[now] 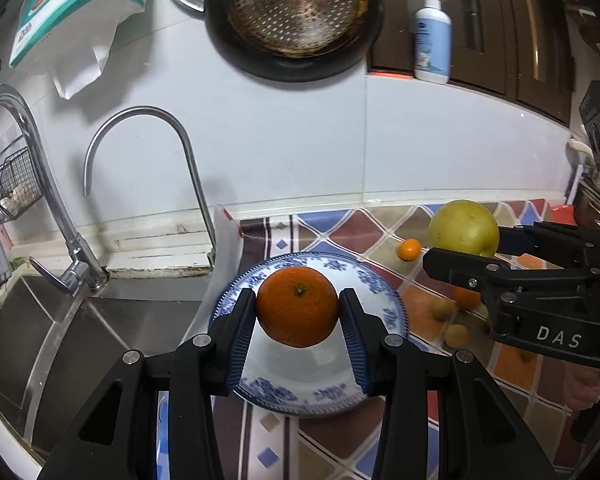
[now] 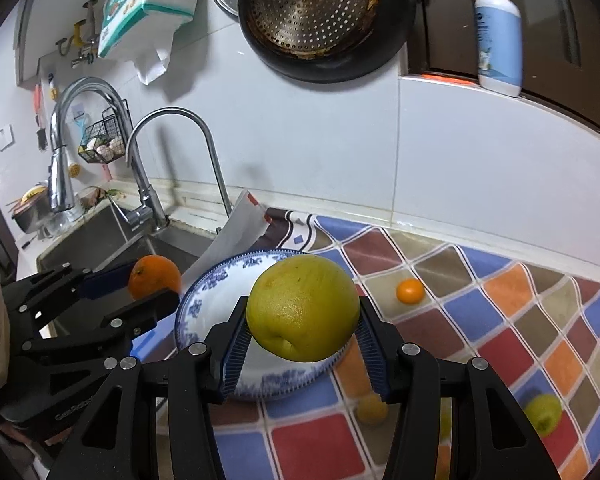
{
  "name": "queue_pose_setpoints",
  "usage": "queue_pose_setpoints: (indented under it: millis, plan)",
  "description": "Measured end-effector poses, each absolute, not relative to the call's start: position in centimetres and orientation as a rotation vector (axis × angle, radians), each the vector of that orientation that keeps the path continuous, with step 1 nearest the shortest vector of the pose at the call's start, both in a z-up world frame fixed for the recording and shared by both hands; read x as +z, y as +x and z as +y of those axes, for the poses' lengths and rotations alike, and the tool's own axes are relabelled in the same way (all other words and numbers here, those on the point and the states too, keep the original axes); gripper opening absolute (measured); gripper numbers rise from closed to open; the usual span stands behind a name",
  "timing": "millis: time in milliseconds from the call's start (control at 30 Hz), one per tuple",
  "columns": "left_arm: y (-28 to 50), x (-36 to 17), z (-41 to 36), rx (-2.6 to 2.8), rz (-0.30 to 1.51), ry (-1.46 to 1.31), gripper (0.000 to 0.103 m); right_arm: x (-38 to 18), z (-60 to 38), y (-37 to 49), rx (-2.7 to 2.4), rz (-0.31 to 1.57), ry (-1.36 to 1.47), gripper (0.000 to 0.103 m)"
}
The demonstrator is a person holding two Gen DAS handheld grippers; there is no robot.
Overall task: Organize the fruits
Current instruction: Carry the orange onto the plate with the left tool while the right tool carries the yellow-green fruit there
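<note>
My left gripper (image 1: 298, 312) is shut on an orange (image 1: 298, 306) and holds it above a blue-and-white plate (image 1: 308, 394). My right gripper (image 2: 303, 320) is shut on a large yellow-green citrus fruit (image 2: 303, 307) and holds it over the right part of the same plate (image 2: 198, 312). In the left wrist view the right gripper (image 1: 466, 254) with the yellow fruit (image 1: 463, 227) is at the right. In the right wrist view the left gripper (image 2: 152, 284) with the orange (image 2: 155, 276) is at the left. A small orange (image 2: 410, 291) lies on the checked cloth.
Small yellowish fruits (image 2: 372, 409) and a green one (image 2: 544, 414) lie on the checked cloth (image 2: 500, 320) right of the plate. A steel sink (image 1: 60, 344) with two taps (image 1: 188, 176) is at the left. A pan (image 1: 296, 20) hangs on the wall, a lotion bottle (image 1: 433, 40) on the ledge.
</note>
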State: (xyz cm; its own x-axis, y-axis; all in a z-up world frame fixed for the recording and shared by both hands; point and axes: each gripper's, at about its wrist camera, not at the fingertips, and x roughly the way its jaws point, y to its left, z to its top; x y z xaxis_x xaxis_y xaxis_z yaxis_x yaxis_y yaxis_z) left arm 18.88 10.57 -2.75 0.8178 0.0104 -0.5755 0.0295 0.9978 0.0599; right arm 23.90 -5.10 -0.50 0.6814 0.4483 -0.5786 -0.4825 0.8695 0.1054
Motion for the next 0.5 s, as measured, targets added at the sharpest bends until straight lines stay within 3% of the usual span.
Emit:
queue_pose_setpoints:
  millis: [500]
  plan:
    - [26.0,-7.1,13.2,0.012,0.729,0.046,0.042,-5.1,-0.5,32.0,0.586,0.792,-0.098,0.052]
